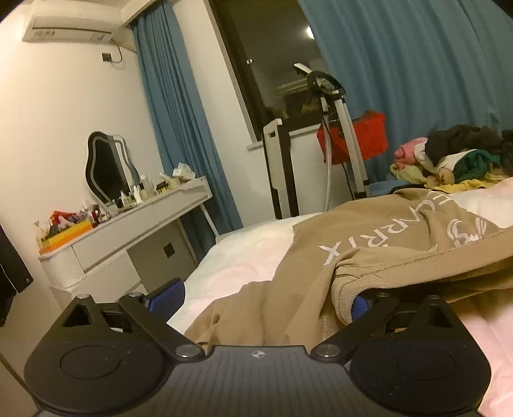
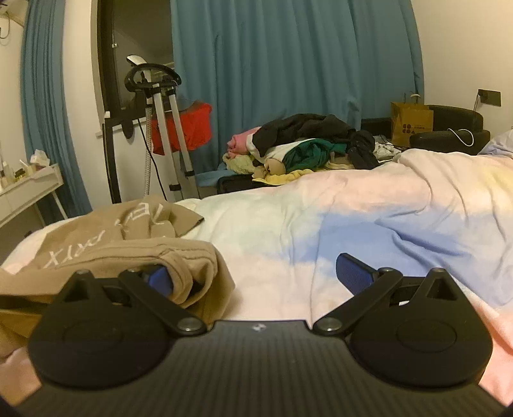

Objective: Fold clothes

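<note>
The tan sweatshirt (image 1: 378,256), lying on the bed toward its left edge, carries white printed capitals. In the left wrist view the letters run sideways and upside down; "ARRIX" can be made out, with further letters above them folded into the cloth and not legible, and a white emblem beside them that cannot be read. In the right wrist view the same print shows only fragments, ending in "RYX" or similar.

The air conditioner (image 1: 69,27) on the wall bears a small dark label, too blurred to read.

The yellow paper bag (image 2: 411,123) beyond the bed's far edge shows a dark dotted logo with illegible lettering.
</note>
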{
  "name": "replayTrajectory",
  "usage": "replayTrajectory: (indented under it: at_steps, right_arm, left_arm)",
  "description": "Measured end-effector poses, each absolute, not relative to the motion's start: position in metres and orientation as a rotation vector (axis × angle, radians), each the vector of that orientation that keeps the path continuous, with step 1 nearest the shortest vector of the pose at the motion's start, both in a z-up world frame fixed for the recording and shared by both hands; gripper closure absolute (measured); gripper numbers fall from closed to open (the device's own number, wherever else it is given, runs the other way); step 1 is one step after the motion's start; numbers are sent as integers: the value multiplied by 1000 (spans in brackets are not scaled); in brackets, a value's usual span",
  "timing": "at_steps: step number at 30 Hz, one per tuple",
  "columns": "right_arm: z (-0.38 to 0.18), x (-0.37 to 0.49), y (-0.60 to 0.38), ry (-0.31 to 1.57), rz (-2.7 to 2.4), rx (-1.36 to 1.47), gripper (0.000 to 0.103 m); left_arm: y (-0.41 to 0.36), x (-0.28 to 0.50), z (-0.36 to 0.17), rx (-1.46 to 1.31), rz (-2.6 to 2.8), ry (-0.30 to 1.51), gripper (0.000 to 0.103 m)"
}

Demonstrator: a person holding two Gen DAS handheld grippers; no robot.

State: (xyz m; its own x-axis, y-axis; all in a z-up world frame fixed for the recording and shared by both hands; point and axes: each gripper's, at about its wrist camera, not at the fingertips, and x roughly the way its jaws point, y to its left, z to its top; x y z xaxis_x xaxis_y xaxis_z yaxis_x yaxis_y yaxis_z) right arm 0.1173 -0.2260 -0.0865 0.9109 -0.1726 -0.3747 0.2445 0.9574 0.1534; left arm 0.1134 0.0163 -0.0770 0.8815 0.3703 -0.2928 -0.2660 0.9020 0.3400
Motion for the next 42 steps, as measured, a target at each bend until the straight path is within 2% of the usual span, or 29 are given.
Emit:
replayTrajectory:
  at_steps: [7, 12, 17, 31, 34, 38, 42]
  right_arm:
    - [-67, 99, -227, 294, -180, 264, 0]
    - [-6, 71, -213, 149, -144, 166, 0]
    - [84, 37, -199, 22, -104, 107, 0]
    - [362, -93, -195, -268, -21, 38, 0]
    - [405, -115, -200, -291, -3, 36, 0]
    - [427, -128, -206, -281, -22, 9, 0]
    - [403, -108, -216, -193, -42, -1, 0]
  left_arm:
    - [27, 75, -31, 134, 388, 199, 1]
    - [44, 46, 30, 22, 411, 58, 0]
    - [64, 20, 106, -65, 409, -62, 0]
    - [100, -78, 381, -159, 214, -304, 0]
    - [99, -86, 410, -172, 159, -276, 0]
    - [98, -97, 448, -188, 86, -237, 0]
    - [92, -70, 425, -199, 22, -121, 0]
